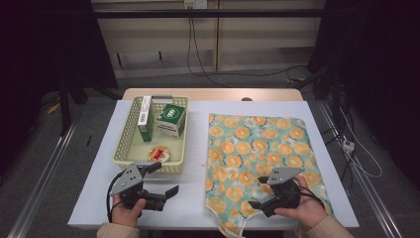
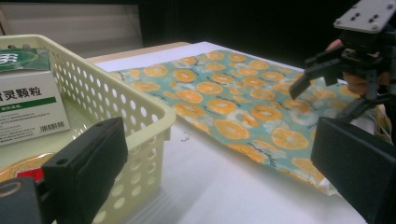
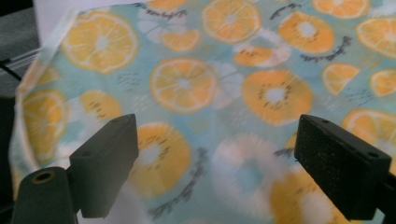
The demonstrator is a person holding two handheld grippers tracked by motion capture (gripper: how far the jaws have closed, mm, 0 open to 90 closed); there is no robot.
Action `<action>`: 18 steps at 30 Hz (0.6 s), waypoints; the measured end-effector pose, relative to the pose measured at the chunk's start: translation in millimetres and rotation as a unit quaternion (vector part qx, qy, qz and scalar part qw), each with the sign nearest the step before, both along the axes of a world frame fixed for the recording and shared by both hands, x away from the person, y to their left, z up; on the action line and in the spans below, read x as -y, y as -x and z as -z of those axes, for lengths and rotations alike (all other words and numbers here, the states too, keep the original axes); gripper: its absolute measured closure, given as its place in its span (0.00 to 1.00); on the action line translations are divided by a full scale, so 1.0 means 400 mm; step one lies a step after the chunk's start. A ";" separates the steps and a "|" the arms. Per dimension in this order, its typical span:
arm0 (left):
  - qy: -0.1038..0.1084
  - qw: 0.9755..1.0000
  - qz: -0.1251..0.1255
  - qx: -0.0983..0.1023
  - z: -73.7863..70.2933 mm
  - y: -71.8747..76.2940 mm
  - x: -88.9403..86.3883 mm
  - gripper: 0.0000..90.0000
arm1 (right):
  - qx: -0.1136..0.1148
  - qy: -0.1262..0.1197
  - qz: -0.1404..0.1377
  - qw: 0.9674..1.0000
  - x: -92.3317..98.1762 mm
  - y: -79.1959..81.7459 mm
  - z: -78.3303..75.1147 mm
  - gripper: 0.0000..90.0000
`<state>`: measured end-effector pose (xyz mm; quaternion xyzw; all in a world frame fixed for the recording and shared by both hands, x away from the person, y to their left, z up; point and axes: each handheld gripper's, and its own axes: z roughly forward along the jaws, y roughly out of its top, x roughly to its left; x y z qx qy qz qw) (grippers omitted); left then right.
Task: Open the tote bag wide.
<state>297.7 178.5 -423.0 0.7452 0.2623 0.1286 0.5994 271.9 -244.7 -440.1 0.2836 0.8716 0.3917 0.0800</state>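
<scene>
- The right gripper [image 1: 261, 197] hovers wide open, gripping nothing, over the orange-print cloth [image 1: 257, 148], seemingly near its front-left edge.
- The left gripper [image 1: 166, 179], open and empty, sits just before the basket [image 1: 125, 144].

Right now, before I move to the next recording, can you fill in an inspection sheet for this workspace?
Surface: white table, wooden strip along its far edge.
Job's things: orange-print cloth bag lying flat on the table's right half, handles at the near edge.
Clutter: yellow basket on the left, holding a green and white box, a tall narrow box and a round tin.
Grippers: left claw open over bare table, near the basket; right claw open just above the bag's near part, nothing between its jaws.
Cables: black cables hang behind the table; more lie on the floor at right.
Surroundings: dark room, grey floor, pale cabinet behind.
</scene>
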 end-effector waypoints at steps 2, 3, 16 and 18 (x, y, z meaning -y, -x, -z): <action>0.000 1.000 -0.002 -0.001 0.001 -0.001 0.000 0.04 | 0.002 0.000 -0.005 1.000 0.005 0.022 0.003 0.16; -0.002 1.000 -0.002 0.001 0.001 -0.002 0.000 0.04 | -0.001 -0.001 -0.007 1.000 0.006 0.032 0.006 0.17; -0.006 1.000 -0.004 0.001 0.000 0.000 0.001 0.04 | 0.015 0.031 -0.049 0.998 0.006 0.063 0.029 0.82; -0.004 1.000 -0.005 -0.001 0.000 0.001 0.002 0.04 | 0.013 0.037 -0.053 0.998 0.000 0.060 0.026 0.90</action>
